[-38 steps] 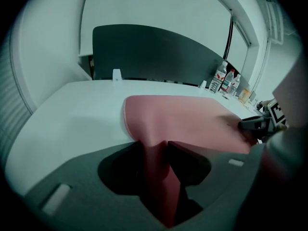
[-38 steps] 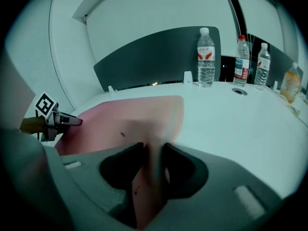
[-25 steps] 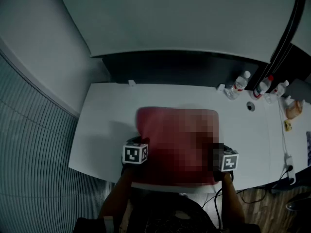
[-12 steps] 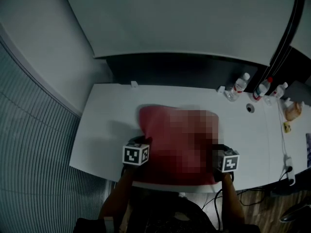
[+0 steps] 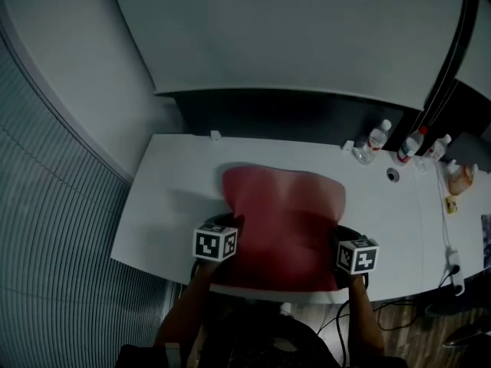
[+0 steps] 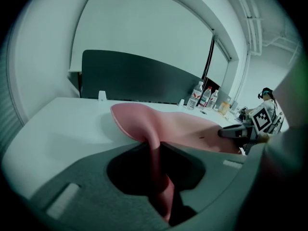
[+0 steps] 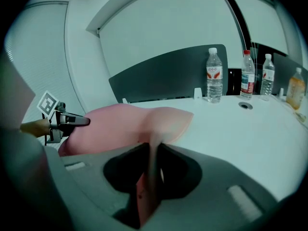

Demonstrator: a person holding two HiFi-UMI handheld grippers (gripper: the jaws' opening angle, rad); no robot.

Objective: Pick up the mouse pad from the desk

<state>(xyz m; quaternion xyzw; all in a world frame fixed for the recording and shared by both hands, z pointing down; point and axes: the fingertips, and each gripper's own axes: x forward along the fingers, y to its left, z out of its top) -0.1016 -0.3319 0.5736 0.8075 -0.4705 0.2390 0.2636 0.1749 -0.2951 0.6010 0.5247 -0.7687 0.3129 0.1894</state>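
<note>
left tongs [image 6: 153, 148] and right tongs [image 7: 153, 150], jaws just closed tighter, pinch opposite side edges of the red mouse pad [image 5: 284, 213], its near part bowed up off the worktop [image 5: 165, 198]. it looks thin, light and floppy, so two edge grips suit it.

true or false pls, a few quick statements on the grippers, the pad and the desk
1. The left gripper grips the pad. True; its jaws have just been closing on it.
2. The right gripper is empty. False: it grips the pad's other side, and its jaws have likewise just been closing.
3. The pad lies flat on the desk. False: it bulges up between the grippers.
4. Bottles stand at the desk's far right. True.
</note>
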